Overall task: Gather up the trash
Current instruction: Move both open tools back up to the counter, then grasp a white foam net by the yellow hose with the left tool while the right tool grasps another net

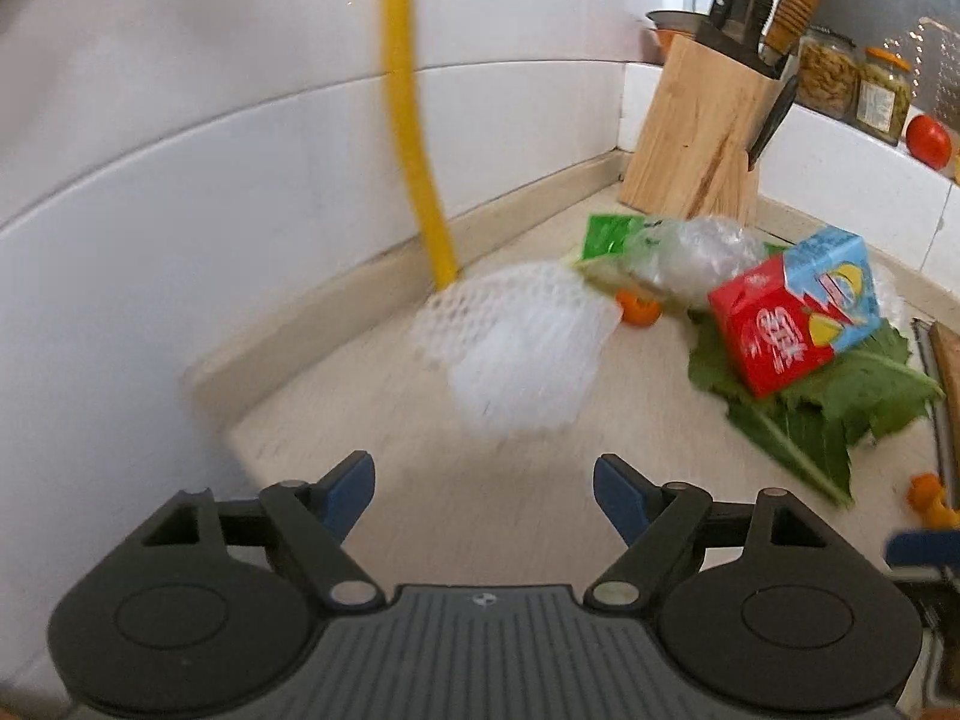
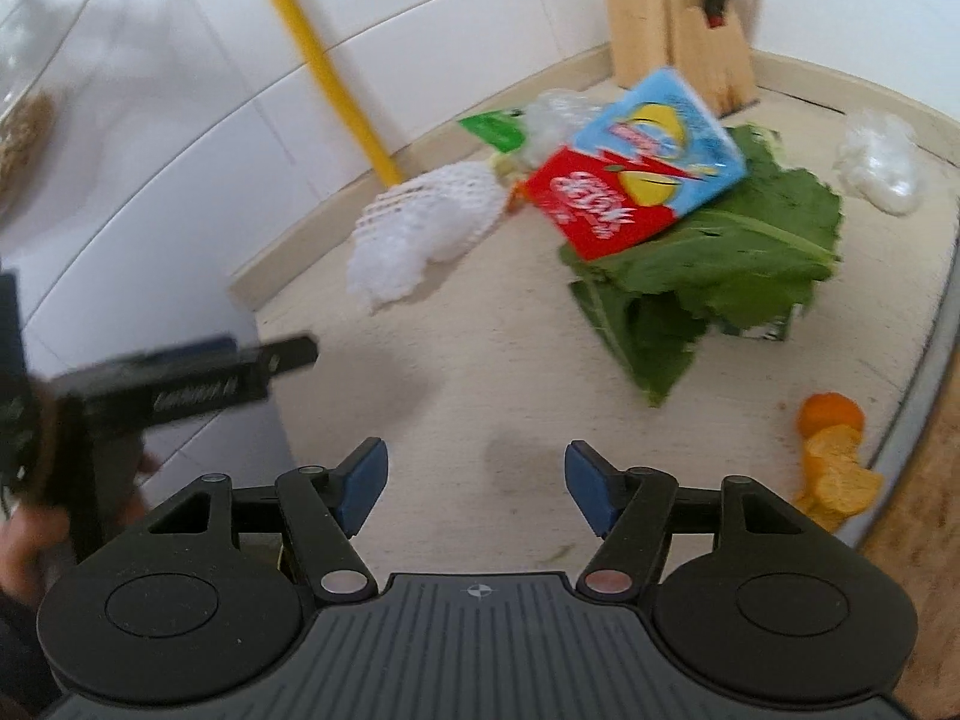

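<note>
Trash lies in the corner of a beige counter. A white foam fruit net (image 1: 522, 342) (image 2: 414, 228) lies nearest the wall. A red and blue drink carton (image 1: 792, 312) (image 2: 636, 168) rests on a large green leaf (image 1: 828, 402) (image 2: 708, 264). Behind them are crumpled clear plastic (image 1: 690, 258) and a green wrapper (image 1: 609, 234) (image 2: 495, 126). Orange peel (image 2: 831, 456) (image 1: 927, 498) lies at the right. My left gripper (image 1: 483, 495) is open and empty, short of the net. My right gripper (image 2: 474, 489) is open and empty over bare counter, with the left gripper (image 2: 192, 378) seen at its left.
A wooden knife block (image 1: 702, 126) (image 2: 672, 18) stands in the back corner. Jars (image 1: 852, 78) and a tomato (image 1: 929, 141) sit on the ledge at right. A yellow pole (image 1: 414, 120) (image 2: 324, 66) leans on the white tiled wall. A plastic wad (image 2: 876, 162) lies far right.
</note>
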The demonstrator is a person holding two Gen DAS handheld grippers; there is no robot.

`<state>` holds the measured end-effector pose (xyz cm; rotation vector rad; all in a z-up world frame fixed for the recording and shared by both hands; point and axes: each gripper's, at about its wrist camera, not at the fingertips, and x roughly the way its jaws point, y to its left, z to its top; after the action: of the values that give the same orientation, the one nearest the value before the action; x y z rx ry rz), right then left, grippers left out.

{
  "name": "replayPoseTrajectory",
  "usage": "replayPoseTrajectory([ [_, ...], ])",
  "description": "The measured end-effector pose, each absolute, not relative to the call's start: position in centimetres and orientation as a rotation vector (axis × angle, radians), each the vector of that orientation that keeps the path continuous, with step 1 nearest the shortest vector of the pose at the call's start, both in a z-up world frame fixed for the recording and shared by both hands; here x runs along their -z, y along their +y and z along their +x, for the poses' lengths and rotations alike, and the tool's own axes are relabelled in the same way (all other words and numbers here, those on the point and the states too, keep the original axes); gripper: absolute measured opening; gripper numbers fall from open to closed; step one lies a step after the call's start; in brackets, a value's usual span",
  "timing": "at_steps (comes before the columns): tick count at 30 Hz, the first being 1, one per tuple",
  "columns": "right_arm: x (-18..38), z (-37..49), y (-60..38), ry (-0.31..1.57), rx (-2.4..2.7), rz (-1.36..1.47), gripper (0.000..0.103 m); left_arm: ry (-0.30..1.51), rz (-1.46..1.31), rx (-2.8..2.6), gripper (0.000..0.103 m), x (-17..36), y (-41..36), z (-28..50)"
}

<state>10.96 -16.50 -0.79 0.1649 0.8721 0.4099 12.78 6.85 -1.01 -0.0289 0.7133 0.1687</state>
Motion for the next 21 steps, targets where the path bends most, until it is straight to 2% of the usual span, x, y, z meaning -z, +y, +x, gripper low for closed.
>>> replayPoseTrajectory([
  [11,0.9,11.7,-19.9,0.873,-0.372,0.21,0.072,0.713,0.098,-0.172,0.074,3.7,4.0,20.6],
  [12,0.9,11.7,-20.0,0.872,-0.365,0.213,0.072,0.722,0.101,-0.173,0.069,4.1,4.1,21.1],
  [13,0.9,11.7,-20.1,0.87,-0.357,0.214,0.072,0.737,0.096,-0.172,0.049,4.4,4.3,21.4],
  [14,0.8,11.7,-20.1,0.869,-0.347,0.214,0.072,0.765,0.083,-0.172,0.036,4.7,4.5,21.7],
  [21,0.0,12.6,-19.5,0.844,-0.323,0.229,0.072,0.798,-0.051,-0.124,0.025,3.4,7.2,18.6],
])
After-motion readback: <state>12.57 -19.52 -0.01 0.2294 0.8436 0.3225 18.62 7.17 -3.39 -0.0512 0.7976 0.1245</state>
